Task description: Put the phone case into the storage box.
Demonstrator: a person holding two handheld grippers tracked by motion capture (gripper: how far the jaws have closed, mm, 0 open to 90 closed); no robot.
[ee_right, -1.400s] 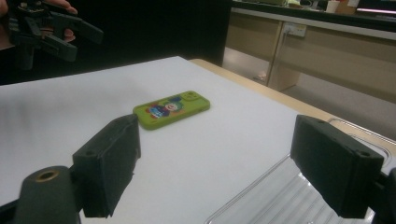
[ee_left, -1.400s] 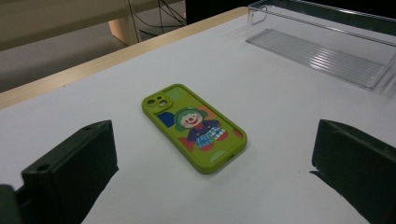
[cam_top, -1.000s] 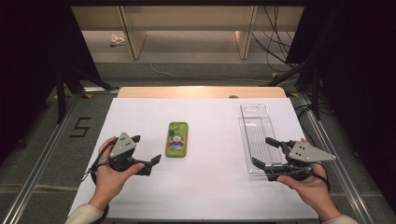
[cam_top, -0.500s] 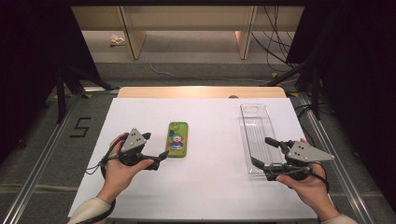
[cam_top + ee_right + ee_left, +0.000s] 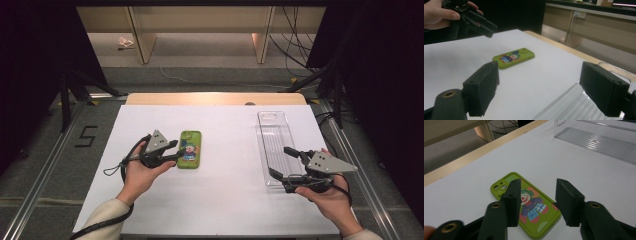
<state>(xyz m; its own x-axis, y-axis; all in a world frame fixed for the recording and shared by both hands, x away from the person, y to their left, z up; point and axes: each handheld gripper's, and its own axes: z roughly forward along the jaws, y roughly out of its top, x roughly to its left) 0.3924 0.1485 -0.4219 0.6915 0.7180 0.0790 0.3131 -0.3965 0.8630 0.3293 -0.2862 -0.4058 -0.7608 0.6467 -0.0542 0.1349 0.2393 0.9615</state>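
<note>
Left tongs are now sitting at the near-left edge of the green phone, having travelled in from the left side of the white table, where they were standing well apart from it a second ago. Their jaws have just been closing from wide to a narrower gap. The left gripper view is showing the phone lying flat below and beyond the two pads, with daylight between pad and case on both sides, so nothing is being gripped at this point. In my judgement, the approach is ending and the pick-up is beginning: the gap is being trimmed to suit the phone's width, and the remaining work is to lower and seat the pads on its long edges.

Right tongs are waiting at the near end of the clear tray, jaws spread wide and holding nothing; the hand behind them is showing no change from the earlier frames. The right gripper view is looking across the tray's ribbed floor towards the phone.

Count: one phone, face down with a clown picture on its case, left of the table's centre; one clear tray, empty, at the right; two hand-held tongs; one table.
</note>
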